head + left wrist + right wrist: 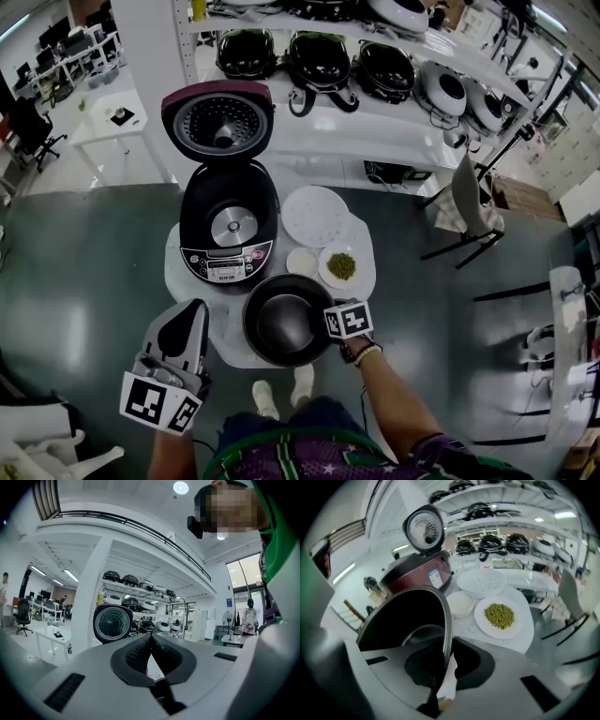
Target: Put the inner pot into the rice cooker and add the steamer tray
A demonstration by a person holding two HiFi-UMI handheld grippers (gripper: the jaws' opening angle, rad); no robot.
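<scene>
The dark inner pot point(281, 323) stands on the small white table point(176, 272), in front of the maroon rice cooker point(230, 225), whose lid point(217, 120) is raised and whose cavity is bare. My right gripper point(325, 330) is shut on the pot's right rim; in the right gripper view the rim point(446, 620) runs between the pads of that gripper point(446, 656). The white perforated steamer tray point(315, 215) lies right of the cooker. My left gripper point(192, 307) hovers off the table's left front, shut and holding nothing, its pads point(140, 651) touching.
A plate of green peas point(342, 265) and a small white bowl point(302, 262) sit between the steamer tray and the pot. Shelves with several other cookers point(319, 56) line the back. A chair point(464, 211) stands at the right, dark floor all around.
</scene>
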